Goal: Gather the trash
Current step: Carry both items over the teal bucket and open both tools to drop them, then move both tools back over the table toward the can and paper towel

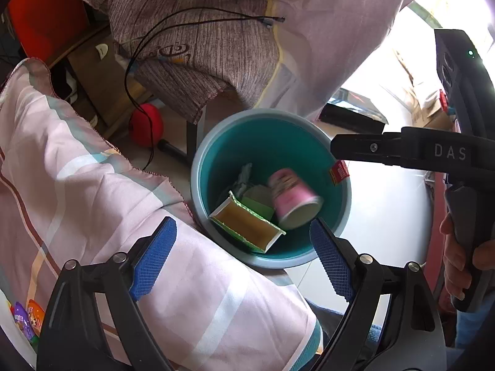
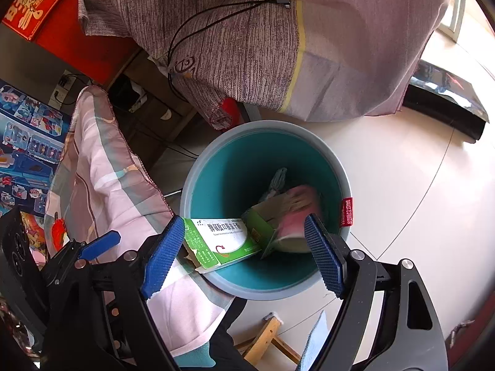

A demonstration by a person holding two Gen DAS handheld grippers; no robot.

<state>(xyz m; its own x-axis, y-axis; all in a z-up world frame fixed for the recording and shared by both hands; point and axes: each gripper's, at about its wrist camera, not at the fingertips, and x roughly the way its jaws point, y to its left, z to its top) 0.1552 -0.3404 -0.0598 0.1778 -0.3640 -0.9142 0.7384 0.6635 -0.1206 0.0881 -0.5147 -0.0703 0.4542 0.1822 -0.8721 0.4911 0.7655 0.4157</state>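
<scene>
Bedding: a pink quilt (image 1: 92, 185) with pale checks and a scalloped hem fills the left side and reaches the bin's near-left rim; a mauve striped pillow (image 1: 191, 37) hangs over the far side, with a black cable (image 1: 139, 61) draped across it.
Floor: pale glossy tiles (image 2: 402, 185) lie to the right of the bin.
Trash bin: a round bin (image 1: 337, 213), teal inside with a grey rim, stands on the floor beside the bed; a small red label (image 2: 346, 211) sits on its right rim.
Left gripper (image 1: 244, 258): black arms with blue ribbed pads, jaws spread wide, nothing between the pads; it points down over the bin's near rim.
Right gripper (image 2: 246, 252): same build, jaws spread wide, gripping nothing; it hovers above the bin's near edge, seen in the left view as a black finger over the right rim.
Hand (image 1: 458, 259): wraps the right gripper's handle at the far right.
Medicine box (image 2: 216, 241): an open green and white carton with printed Chinese text, tilted; its lower end rests on the near-left rim, just past the right gripper's left pad, not touching it.
Pink paper cup (image 1: 292, 202): lies on its side inside the bin, blurred, open mouth toward the grippers, below and between the pads.
Crumpled wrapper (image 1: 246, 179): pale greenish scrap deeper in the bin, behind the box.
</scene>
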